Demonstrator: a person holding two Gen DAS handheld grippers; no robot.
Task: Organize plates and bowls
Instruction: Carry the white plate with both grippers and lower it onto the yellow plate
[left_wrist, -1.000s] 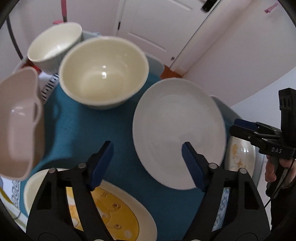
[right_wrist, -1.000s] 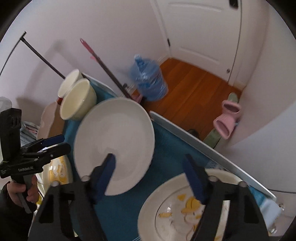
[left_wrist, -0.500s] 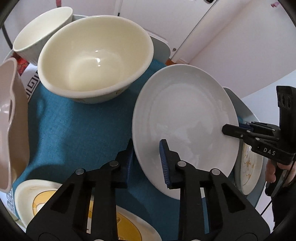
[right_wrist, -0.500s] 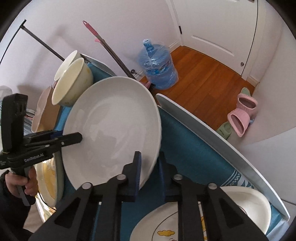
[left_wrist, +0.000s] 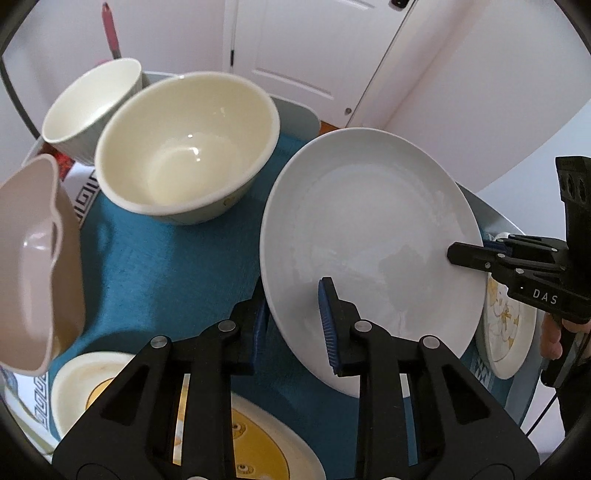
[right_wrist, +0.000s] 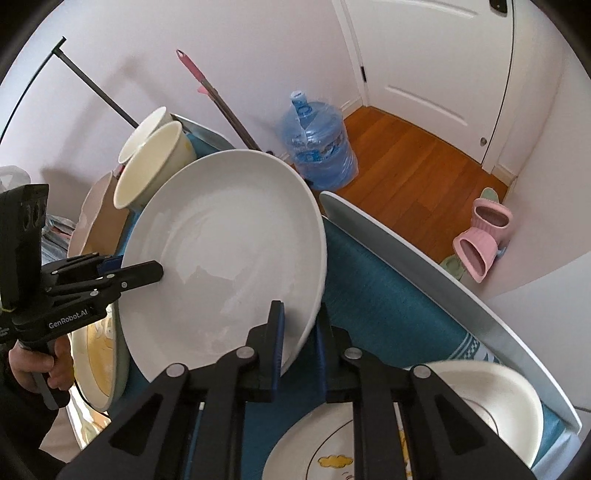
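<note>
A large plain white plate (left_wrist: 369, 229) is held over the blue cloth by both grippers, one on each side. In the left wrist view my left gripper (left_wrist: 293, 323) is shut on the plate's near rim, one blue pad above it and one below. My right gripper (left_wrist: 469, 251) pinches the rim on the right side. In the right wrist view the white plate (right_wrist: 221, 240) fills the middle, with my right gripper (right_wrist: 299, 339) shut on its lower edge and my left gripper (right_wrist: 140, 268) clamped on its left edge.
A cream bowl (left_wrist: 184, 147), a white cup-shaped bowl (left_wrist: 88, 103) and a beige dish (left_wrist: 33, 258) stand to the left. A yellow-patterned plate (left_wrist: 258, 443) lies in front, and a patterned plate (left_wrist: 506, 321) to the right. A water bottle (right_wrist: 317, 147) and pink slippers (right_wrist: 484, 236) are on the floor.
Both grippers were open beside the white plate a second ago. They have moved onto opposite rims and shut on them, and the plate now looks larger in both views.
</note>
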